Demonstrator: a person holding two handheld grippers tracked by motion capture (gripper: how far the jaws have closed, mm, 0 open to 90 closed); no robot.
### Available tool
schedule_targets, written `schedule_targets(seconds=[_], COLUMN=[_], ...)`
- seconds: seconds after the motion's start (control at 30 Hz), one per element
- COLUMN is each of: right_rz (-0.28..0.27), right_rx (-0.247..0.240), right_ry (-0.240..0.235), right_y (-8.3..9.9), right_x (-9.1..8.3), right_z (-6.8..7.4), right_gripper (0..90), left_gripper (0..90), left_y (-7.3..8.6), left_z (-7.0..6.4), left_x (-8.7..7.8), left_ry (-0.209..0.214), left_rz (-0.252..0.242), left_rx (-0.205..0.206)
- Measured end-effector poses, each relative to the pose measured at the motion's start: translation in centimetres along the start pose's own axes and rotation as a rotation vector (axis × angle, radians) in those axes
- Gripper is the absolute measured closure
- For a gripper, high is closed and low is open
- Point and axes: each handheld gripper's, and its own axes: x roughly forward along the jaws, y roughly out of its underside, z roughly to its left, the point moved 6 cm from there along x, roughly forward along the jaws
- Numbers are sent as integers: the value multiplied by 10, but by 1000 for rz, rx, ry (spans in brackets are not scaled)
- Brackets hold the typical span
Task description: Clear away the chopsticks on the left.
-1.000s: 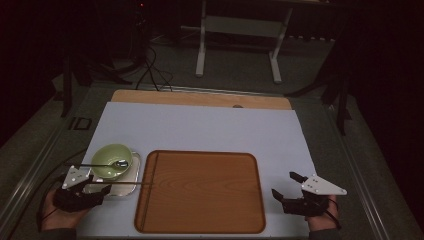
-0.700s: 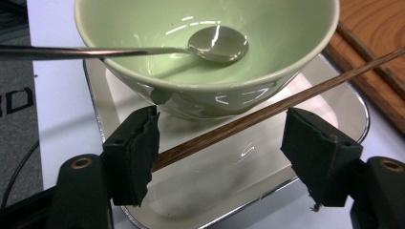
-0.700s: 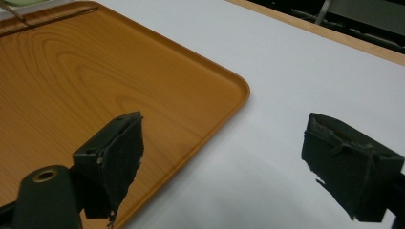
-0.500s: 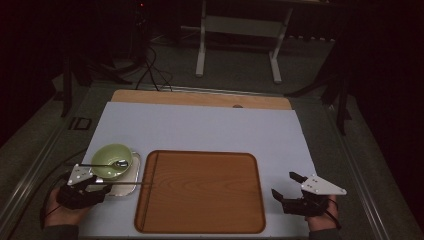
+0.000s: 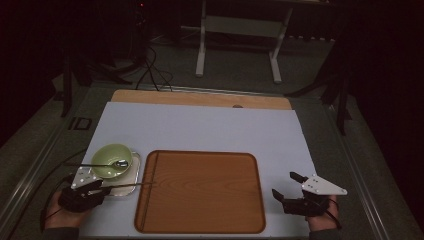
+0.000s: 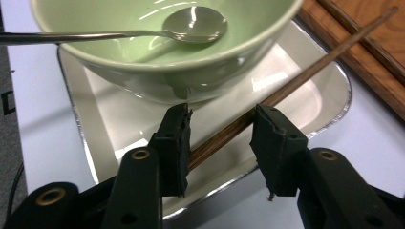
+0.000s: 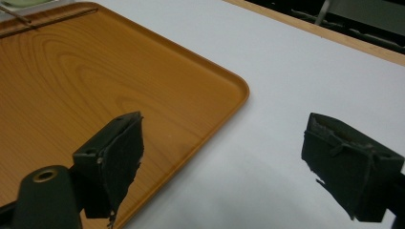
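Left gripper (image 6: pixel 219 138) at the near left of the desk (image 5: pixel 210 130), its jaws straddling a chopstick (image 6: pixel 296 81) with a clear gap on each side; the stick touches neither pad firmly, so the jaws are partly parted and not yet clamped. The chopstick lies slantwise over a shallow silver dish (image 6: pixel 329 90), its far end reaching onto the left rim of the wooden tray (image 5: pixel 200 192). On the dish stands a green bowl (image 5: pixel 111 160), and a spoon (image 6: pixel 193 24) rests in it, handle out over the rim toward the desk's left edge.

Compared with the high view one second ago, the left gripper has shifted a little toward the person and slightly left, drawing back from the bowl; the half-second frame shows it partway through this shift. The bowl, spoon, dish and tray lie where they did. The chopstick shows in the current high view as a thin line from the gripper to the tray rim.

Judgement: the shift places the jaws over the near end of the chopstick, which suggests a grasp is being lined up; closing the jaws would be the next call, probably to carry the stick onto the tray.

Right gripper (image 5: pixel 292 192) rests at the near right of the desk beside the tray's right edge, jaws wide and holding nothing, unchanged across the three high views.
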Motion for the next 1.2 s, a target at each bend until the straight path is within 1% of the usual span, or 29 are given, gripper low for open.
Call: schedule_targets(seconds=[0.13, 0.23, 0.3, 0.47, 0.57, 0.63, 0.77, 0.9, 1.0, 1.2], right_rz=[1, 6, 8, 9, 12, 14, 14, 16, 18, 18], right_rx=[1, 1, 0, 0, -1, -4, -4, -4, -3, -3], right_ry=[-1, -5, -6, -7, -10, -13, -12, -13, -16, -16], right_y=[0, 0, 1, 1, 1, 1, 1, 1, 1, 2], right_x=[0, 1, 1, 1, 2, 2, 2, 2, 2, 2], right_z=[0, 0, 1, 0, 1, 1, 1, 1, 2, 1], right_gripper=[141, 141, 141, 141, 141, 141, 141, 141, 141, 141], left_gripper=[609, 614, 609, 645, 659, 665, 697, 737, 768, 802], left_y=[-3, -6, -8, -12, -15, -16, -20, -23, -25, -31], left_z=[-9, -14, -17, -21, -25, -27, -31, -36, -39, -43], left_x=[-2, 0, 3, 8, 10, 11, 14, 16, 17, 21], left_ry=[2, 0, 3, 14, 9, 15, 19, 11, 18, 19], left_rz=[1, 5, 8, 22, 30, 34, 39, 49, 60, 74], left_rx=[54, 86, 101, 130, 157, 172, 191, 215, 230, 231])
